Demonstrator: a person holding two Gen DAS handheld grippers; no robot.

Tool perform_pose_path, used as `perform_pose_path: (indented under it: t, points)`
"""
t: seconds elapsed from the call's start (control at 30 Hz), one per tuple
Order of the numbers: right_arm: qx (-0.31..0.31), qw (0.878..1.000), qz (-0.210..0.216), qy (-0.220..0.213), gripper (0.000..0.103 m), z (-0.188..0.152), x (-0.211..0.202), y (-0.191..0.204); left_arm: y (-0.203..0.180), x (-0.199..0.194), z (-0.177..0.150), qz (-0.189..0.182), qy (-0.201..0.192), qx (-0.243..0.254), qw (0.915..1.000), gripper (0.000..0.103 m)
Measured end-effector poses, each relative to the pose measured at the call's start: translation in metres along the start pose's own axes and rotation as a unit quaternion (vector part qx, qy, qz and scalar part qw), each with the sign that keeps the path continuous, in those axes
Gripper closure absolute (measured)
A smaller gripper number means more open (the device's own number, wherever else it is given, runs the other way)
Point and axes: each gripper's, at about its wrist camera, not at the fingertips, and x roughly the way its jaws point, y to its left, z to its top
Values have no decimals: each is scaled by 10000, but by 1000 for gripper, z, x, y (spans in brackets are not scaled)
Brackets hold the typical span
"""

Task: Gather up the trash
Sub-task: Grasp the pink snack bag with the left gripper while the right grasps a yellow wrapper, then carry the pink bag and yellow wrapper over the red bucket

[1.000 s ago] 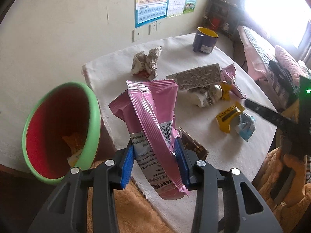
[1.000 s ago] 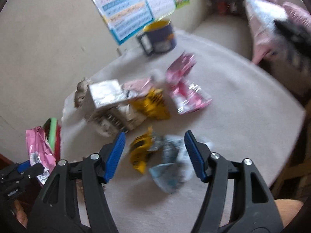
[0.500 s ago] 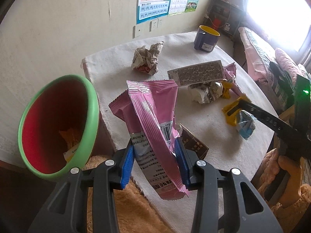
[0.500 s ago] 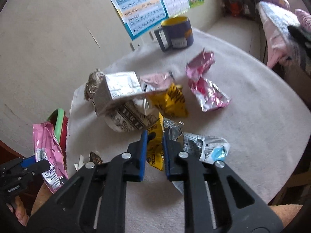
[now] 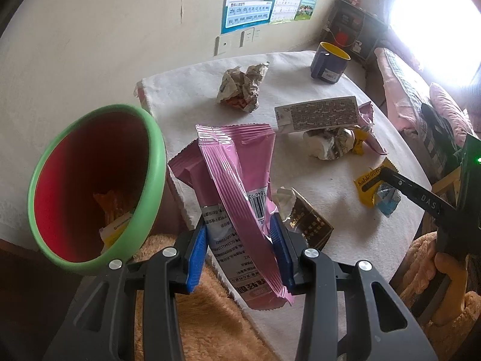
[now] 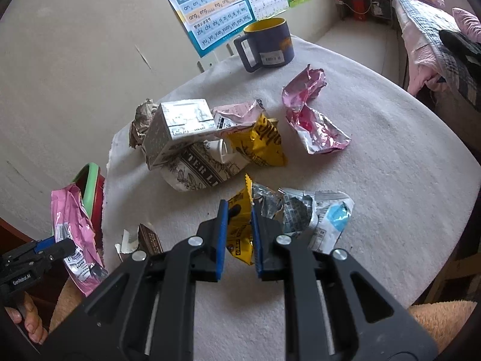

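My left gripper (image 5: 239, 248) is shut on a pink snack bag (image 5: 237, 186), held upright beside a green-rimmed red bin (image 5: 156, 162) at the table's left edge; wrappers lie in the bin. My right gripper (image 6: 237, 231) is shut on a small yellow wrapper (image 6: 240, 219) on the white tablecloth (image 6: 390, 180). A silver and blue wrapper (image 6: 312, 213) lies just right of it. From the right wrist view the pink snack bag (image 6: 72, 228) and left gripper (image 6: 45, 248) show at the lower left.
Farther back lie a grey carton (image 6: 177, 126) on a crumpled paper cup (image 6: 201, 171), a yellow bag (image 6: 261, 144), a pink foil wrapper (image 6: 309, 120), crumpled paper (image 5: 243, 87) and a brown wrapper (image 5: 309, 219). A dark blue mug (image 6: 267, 45) stands at the far edge.
My right gripper has closed from wide open onto the small yellow wrapper. The left gripper keeps the pink bag by the bin, hardly moved.
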Motion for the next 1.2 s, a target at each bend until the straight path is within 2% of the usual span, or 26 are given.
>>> perform_pose_path:
  t: [0.47, 0.83, 1.2]
  points:
    - [-11, 10000, -72, -59, 87, -4, -24, 12, 29, -9, 4, 59, -247, -292, 9993, 65]
    - [-332, 9991, 234, 118, 87, -5, -34, 63, 65, -24, 8, 457, -611, -377, 9964, 65]
    - [-793, 9952, 575, 16, 87, 5, -48, 122, 111, -43, 7, 932, -896, -583, 9899, 65]
